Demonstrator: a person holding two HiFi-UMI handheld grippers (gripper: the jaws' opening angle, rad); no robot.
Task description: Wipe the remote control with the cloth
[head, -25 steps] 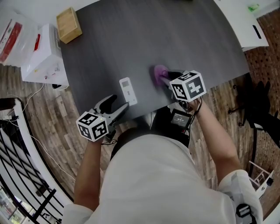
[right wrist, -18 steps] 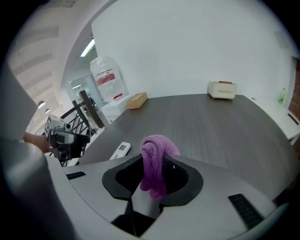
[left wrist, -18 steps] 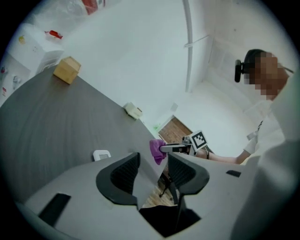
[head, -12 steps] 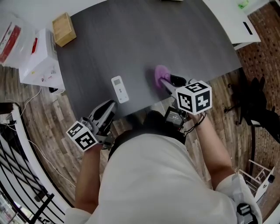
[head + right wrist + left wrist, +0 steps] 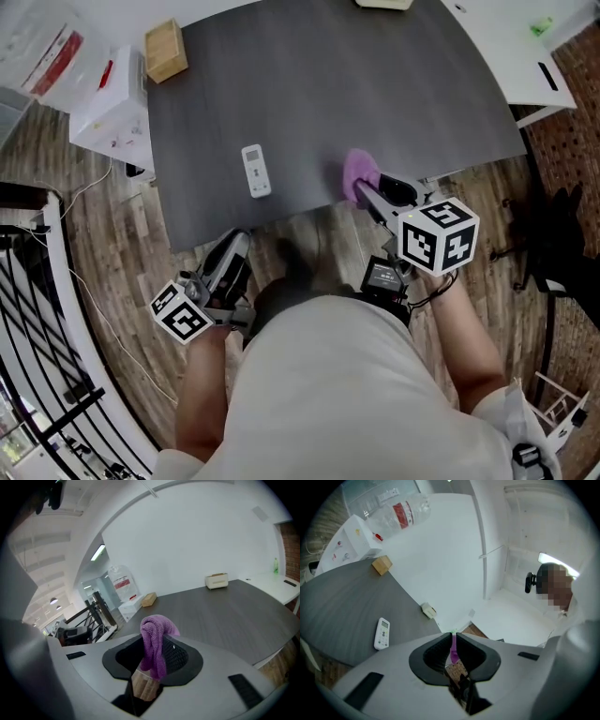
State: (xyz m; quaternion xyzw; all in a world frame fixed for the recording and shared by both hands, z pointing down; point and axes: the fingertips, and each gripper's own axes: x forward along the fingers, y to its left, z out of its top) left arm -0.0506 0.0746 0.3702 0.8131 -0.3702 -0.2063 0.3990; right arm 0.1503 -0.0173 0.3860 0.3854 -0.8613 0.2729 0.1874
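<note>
The white remote control (image 5: 255, 171) (image 5: 382, 633) lies flat on the dark grey table (image 5: 309, 84), near its front edge. My right gripper (image 5: 364, 190) (image 5: 157, 639) is shut on the purple cloth (image 5: 359, 174) (image 5: 155, 641), which bunches up between its jaws over the table's near edge, right of the remote. My left gripper (image 5: 235, 246) (image 5: 453, 638) hangs off the table in front of the remote. Its jaws have just been closing and now stand shut with nothing between them.
A wooden block (image 5: 166, 51) (image 5: 381, 565) and a small beige box (image 5: 382, 4) (image 5: 216, 580) sit at the table's far side. A white box (image 5: 117, 103) stands left of the table, a white desk (image 5: 525, 47) to the right. Black railing (image 5: 37, 356) runs along the left.
Both grippers have drawn back from the table toward the person and risen. The left jaws went from open to shut. The cloth came away with the right gripper. The remote stayed put.
</note>
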